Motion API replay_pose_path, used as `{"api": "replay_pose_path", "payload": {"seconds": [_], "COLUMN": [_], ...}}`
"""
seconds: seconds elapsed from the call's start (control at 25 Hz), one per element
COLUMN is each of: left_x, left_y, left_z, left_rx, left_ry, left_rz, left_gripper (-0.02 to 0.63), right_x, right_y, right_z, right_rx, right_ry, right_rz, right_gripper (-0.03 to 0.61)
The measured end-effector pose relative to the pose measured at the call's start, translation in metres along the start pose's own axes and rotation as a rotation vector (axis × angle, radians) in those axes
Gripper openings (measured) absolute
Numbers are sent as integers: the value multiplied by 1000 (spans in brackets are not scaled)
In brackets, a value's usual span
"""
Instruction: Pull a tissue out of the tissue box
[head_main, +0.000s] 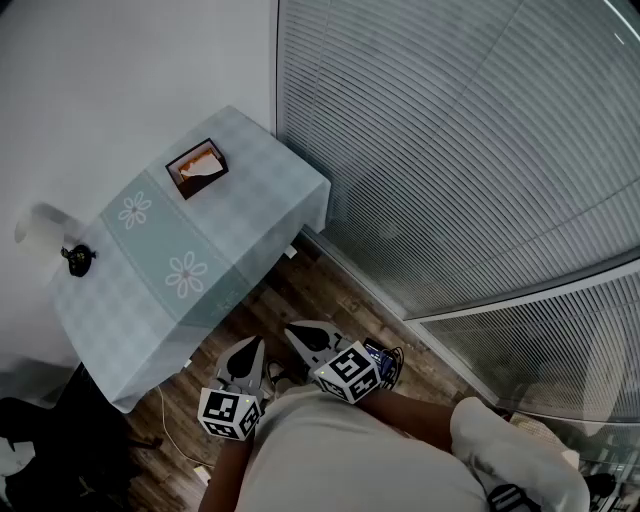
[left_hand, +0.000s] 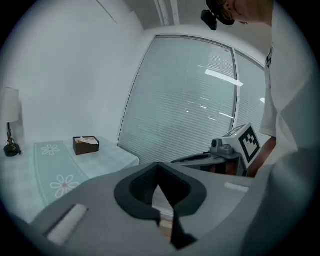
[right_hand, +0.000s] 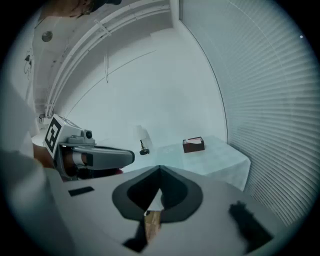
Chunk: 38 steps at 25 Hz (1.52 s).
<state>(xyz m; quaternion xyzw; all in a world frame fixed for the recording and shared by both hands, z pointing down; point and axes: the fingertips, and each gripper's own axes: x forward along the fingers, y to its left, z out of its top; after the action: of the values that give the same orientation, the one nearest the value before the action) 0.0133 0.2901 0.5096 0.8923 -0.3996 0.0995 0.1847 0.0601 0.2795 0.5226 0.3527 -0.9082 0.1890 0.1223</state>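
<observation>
- Left gripper (head_main: 252, 347) and right gripper (head_main: 293, 330) are both closed tip to tip and hold nothing. They sit side by side, close to the person's body.
- Bare wooden floor (head_main: 300, 290) lies between them and the counter (head_main: 270, 190), which is covered by a checked cloth. A table lamp (head_main: 40, 235) stands at its left edge and window blinds (head_main: 450, 150) are to the right.
- The tissue box (head_main: 197, 167) is well apart, at the counter's far end. It opens upward with a tissue (head_main: 203, 166) poking out, its long axis crosswise to the flowered runner (head_main: 160, 245).

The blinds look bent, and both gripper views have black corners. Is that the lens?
Likely yes: head view, the blinds bow from wide-angle distortion; left gripper view, a round dark rim, and light streaks glare on the slats; right gripper view, same dark rim, the right tongs blurred.
</observation>
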Motion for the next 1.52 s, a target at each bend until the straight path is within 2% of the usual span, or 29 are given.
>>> {"api": "replay_pose_path", "payload": {"seconds": [0.6, 0.84, 0.96, 1.28, 1.52], "left_x": [-5, -19, -28, -38, -9], "left_y": [11, 33, 47, 90, 124], "left_z": [-2, -4, -6, -6, 9], "left_rx": [-28, -46, -58, -79, -101], "left_ry": [1, -5, -13, -18, -18], "left_rz": [12, 31, 38, 25, 22], "left_gripper": [5, 5, 5, 5, 5], "right_x": [8, 35, 49, 82, 109], "right_y": [6, 33, 44, 40, 2], "right_z": [0, -5, -8, -6, 6], "right_rx": [5, -1, 1, 30, 61], "right_ry": [15, 69, 90, 106, 116], "right_rz": [5, 107, 126, 48, 8], "right_gripper": [5, 6, 6, 6, 6]}}
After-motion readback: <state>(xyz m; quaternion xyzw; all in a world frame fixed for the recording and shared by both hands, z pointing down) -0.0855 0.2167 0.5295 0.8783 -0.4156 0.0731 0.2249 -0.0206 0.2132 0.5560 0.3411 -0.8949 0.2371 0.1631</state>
